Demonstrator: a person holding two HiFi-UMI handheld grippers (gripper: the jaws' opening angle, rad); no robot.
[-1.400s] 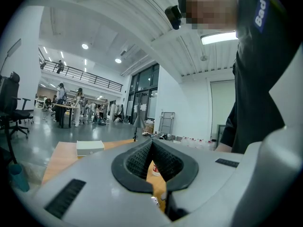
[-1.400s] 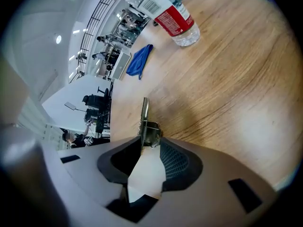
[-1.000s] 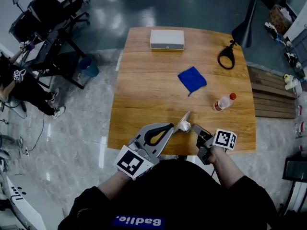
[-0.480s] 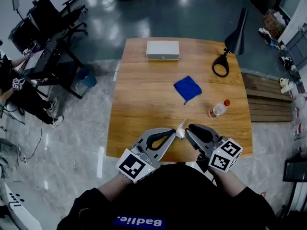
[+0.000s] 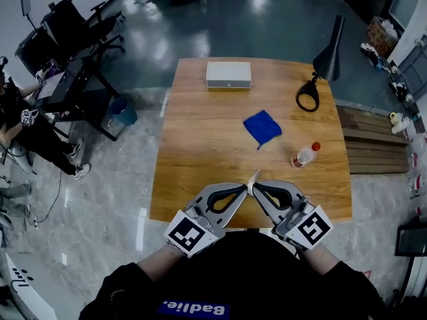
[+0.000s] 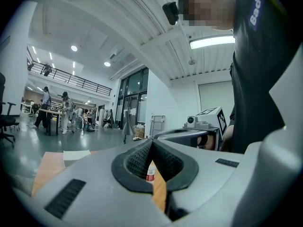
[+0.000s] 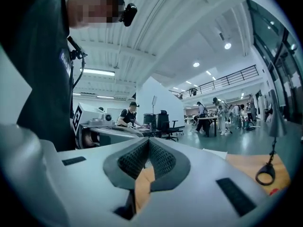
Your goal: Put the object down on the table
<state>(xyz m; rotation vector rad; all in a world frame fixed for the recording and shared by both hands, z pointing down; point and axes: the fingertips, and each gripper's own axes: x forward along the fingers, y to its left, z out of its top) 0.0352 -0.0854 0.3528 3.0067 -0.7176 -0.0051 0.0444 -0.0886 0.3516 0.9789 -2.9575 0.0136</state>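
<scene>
Wooden table (image 5: 213, 135) on glossy grey floor (image 5: 200, 19); left hand-held gripper (image 5: 245, 187) and right hand-held gripper (image 5: 256, 186), both closed, tips close together.

A white box (image 5: 228, 75) lies at the back, with a black desk lamp (image 5: 331, 49) to its right. Nearer lies a crumpled blue cloth (image 5: 262, 127), and a red-capped plastic bottle (image 5: 305, 155) lies on its side close by. Office chairs (image 5: 73, 19) stand on the grey floor (image 5: 267, 19).

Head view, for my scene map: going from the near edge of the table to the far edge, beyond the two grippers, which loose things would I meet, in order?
Bottle → blue cloth → white box
</scene>
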